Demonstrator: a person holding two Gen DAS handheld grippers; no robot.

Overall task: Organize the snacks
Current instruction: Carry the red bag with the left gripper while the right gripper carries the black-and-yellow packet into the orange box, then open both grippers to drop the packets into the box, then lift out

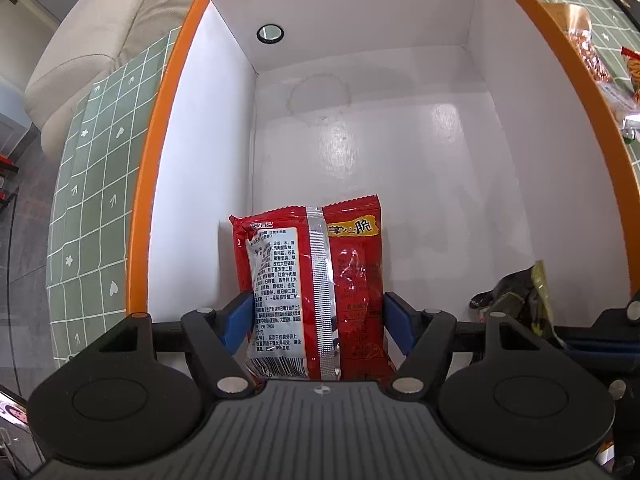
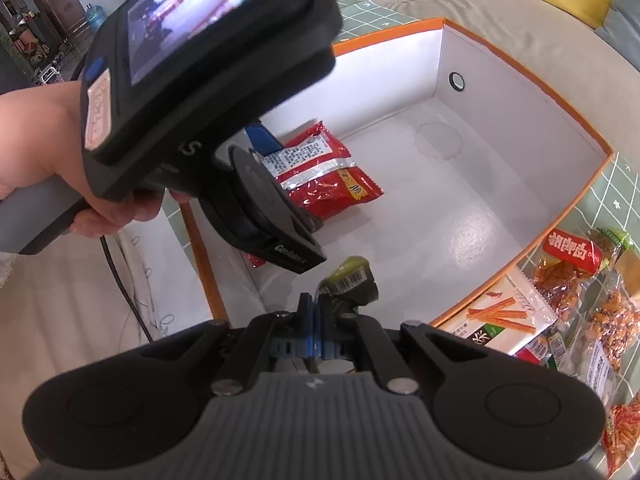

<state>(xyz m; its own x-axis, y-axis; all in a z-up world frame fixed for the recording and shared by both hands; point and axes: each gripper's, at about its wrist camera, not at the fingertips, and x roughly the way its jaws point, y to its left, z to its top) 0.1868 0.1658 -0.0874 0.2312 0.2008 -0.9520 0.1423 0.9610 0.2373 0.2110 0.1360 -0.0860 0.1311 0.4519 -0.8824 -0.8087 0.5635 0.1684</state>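
Both grippers are down inside the orange-edged box (image 1: 168, 120), which sits on a counter (image 1: 92, 184) covered in a green checked cloth. The left gripper (image 1: 320, 320) has its jaws spread wide, one blue pad on each side of a red snack packet (image 1: 344, 280) that lies back-side up on the white box floor, close to the near wall; whether the pads press on it I cannot tell. The right gripper (image 2: 316, 312) has its jaws pressed together on the edge of a small dark green packet (image 2: 352, 280), held over the box floor just beside the left tool. The person's hand (image 2: 48, 152) and the left tool's bulky body (screen and all) hide much of the box's near corner from the right side. Outside the box's right wall, more snack bags (image 2: 572, 272) lie heaped on the cloth, and a pale sofa (image 1: 80, 40) stands beyond.
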